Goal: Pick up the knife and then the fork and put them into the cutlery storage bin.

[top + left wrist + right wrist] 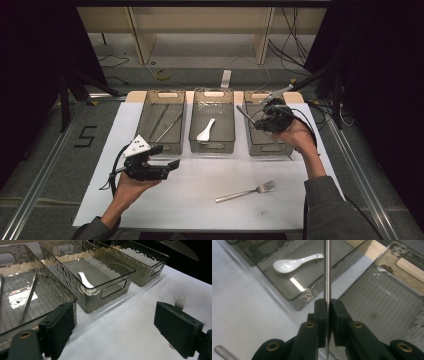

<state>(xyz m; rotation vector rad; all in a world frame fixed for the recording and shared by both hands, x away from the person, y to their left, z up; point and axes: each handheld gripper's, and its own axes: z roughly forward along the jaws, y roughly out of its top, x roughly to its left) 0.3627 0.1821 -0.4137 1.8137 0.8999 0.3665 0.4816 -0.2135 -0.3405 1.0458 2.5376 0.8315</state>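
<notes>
A white sheet covers the bench (200, 195), and three smoky clear plastic bins stand in a row along its far side. The right gripper (260, 122) hovers over the right-hand bin (272, 147), its jaws shut tight on a slim silver metal knife (327, 270). In the right gripper view the knife runs straight up from between the two black pads, seen edge-on, with the bin floor to its right. The left-hand bin (150, 130) holds thin metal utensils lying lengthwise; what kind they are cannot be told. The middle bin (212, 145) holds a white ceramic soup spoon (205, 131), bowl towards the person. The floor of the right-hand bin looks bare where it shows. The left gripper (172, 164) hangs above the sheet just in front of the left-hand bin, jaws spread wide and holding nothing. A silver metal fork (246, 191) lies on the sheet nearer the person, tines pointing right.
</notes>
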